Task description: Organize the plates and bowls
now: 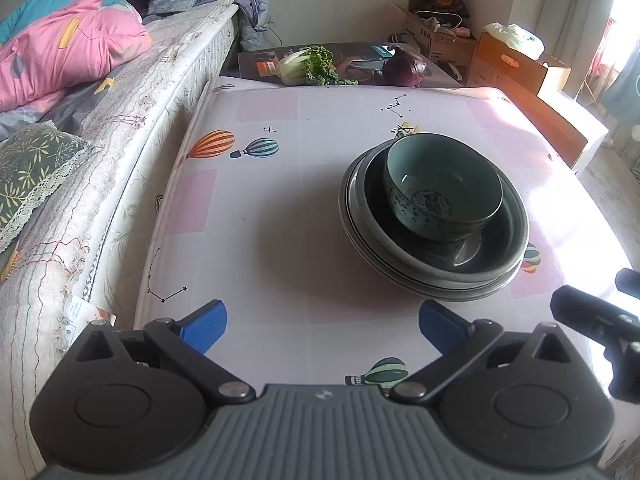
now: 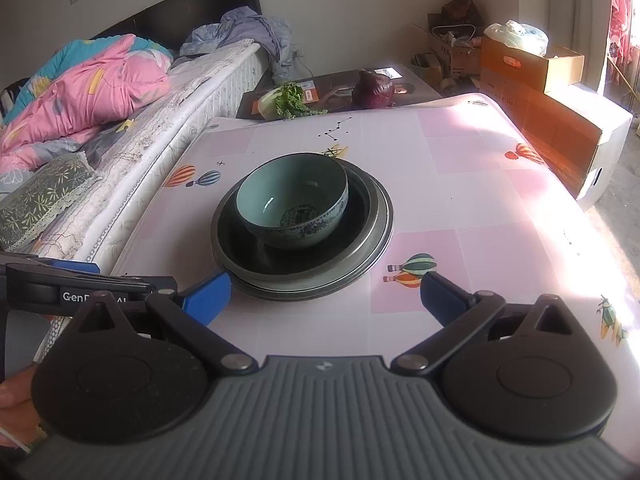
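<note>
A teal patterned bowl (image 1: 442,186) (image 2: 294,200) sits inside a stack of dark grey plates (image 1: 496,256) (image 2: 372,216) on the table with the balloon-print cloth (image 1: 260,208) (image 2: 480,208). My left gripper (image 1: 322,326) is open with nothing between its blue fingers, near the table's front edge and to the left of the stack. My right gripper (image 2: 326,294) is open too, just in front of the stack; its left fingertip (image 2: 212,292) is close to the plates' near rim. Part of the right gripper shows at the right edge of the left wrist view.
A bed (image 1: 120,128) (image 2: 140,120) with a pink quilt runs along the table's left side. Beyond the far edge lie a leafy cabbage (image 1: 306,66) (image 2: 286,100) and a purple cabbage (image 1: 404,68) (image 2: 374,90). Cardboard boxes (image 1: 508,60) (image 2: 532,64) stand at the back right.
</note>
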